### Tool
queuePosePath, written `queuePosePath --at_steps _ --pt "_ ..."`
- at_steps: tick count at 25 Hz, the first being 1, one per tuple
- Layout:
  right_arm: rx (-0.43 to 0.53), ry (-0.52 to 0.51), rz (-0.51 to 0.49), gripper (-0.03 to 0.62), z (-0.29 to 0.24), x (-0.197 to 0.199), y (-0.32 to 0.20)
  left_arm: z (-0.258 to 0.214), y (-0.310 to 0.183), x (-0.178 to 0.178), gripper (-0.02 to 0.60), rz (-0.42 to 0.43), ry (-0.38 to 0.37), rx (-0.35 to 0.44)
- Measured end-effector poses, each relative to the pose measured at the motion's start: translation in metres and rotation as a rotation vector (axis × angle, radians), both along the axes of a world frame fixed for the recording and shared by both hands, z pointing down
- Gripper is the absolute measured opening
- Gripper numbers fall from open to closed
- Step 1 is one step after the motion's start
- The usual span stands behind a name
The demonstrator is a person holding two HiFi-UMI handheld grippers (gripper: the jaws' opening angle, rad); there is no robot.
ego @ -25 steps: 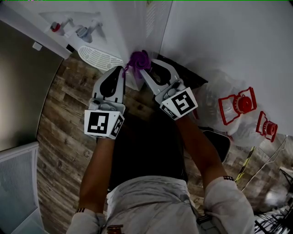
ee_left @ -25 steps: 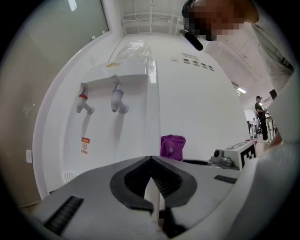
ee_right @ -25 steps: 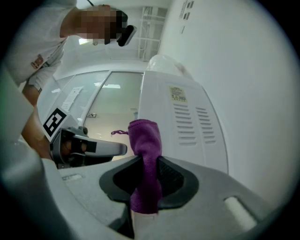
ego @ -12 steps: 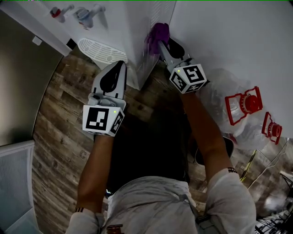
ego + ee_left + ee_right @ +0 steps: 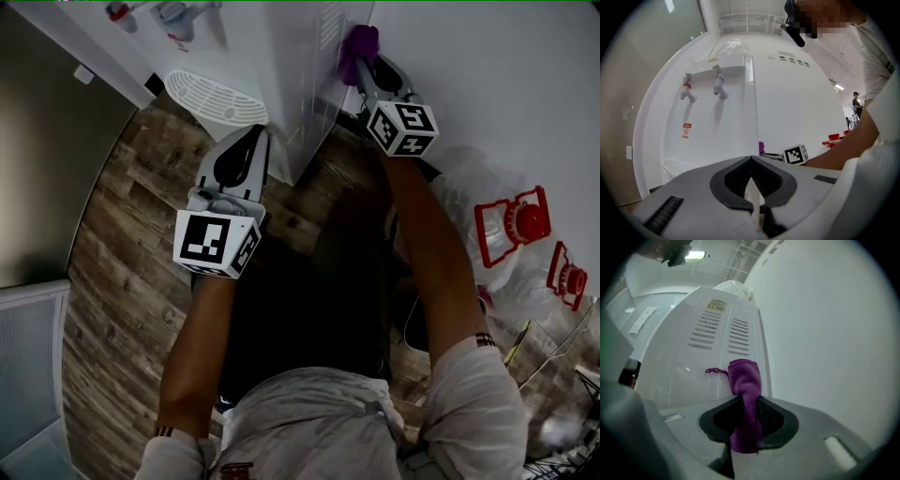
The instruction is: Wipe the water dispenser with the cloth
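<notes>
The white water dispenser stands at the top of the head view, with its taps and drip tray facing left. My right gripper is shut on a purple cloth, which it presses against the dispenser's vented side panel. In the right gripper view the cloth sticks out between the jaws of the gripper. My left gripper is shut and empty, near the dispenser's front corner. In its own view the left gripper points at the dispenser.
Clear water bottles with red handles lie to the right by the white wall. The floor is wood plank. A grey panel stands on the left and a white object at the bottom left.
My right gripper has carried the cloth up and away along the dispenser's side panel. The left gripper has stayed nearly in place.
</notes>
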State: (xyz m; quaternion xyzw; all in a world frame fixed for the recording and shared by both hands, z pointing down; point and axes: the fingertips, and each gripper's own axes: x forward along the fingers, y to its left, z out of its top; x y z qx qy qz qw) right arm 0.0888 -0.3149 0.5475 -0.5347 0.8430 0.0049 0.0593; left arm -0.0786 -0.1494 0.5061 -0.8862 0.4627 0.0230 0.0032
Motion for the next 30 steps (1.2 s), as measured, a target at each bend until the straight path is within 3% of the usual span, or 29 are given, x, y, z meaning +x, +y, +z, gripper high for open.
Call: queuePosePath --at_steps 12,23,30 --pt "0.035 -0.014 0.015 0.094 0.008 0.012 -0.005 0.033 0.001 0.003 -0.002 0.007 -0.034 -0.037" --pt "0.124 -0.058 -0.161 0.094 0.009 -0.042 0.100 0.060 0.002 0.005 -0.002 -0.010 -0.028 -0.088" --pt "0.123 0.017 -0.324 0.094 0.032 -0.097 0.160 0.071 0.004 0.007 -0.002 -0.008 -0.032 -0.097"
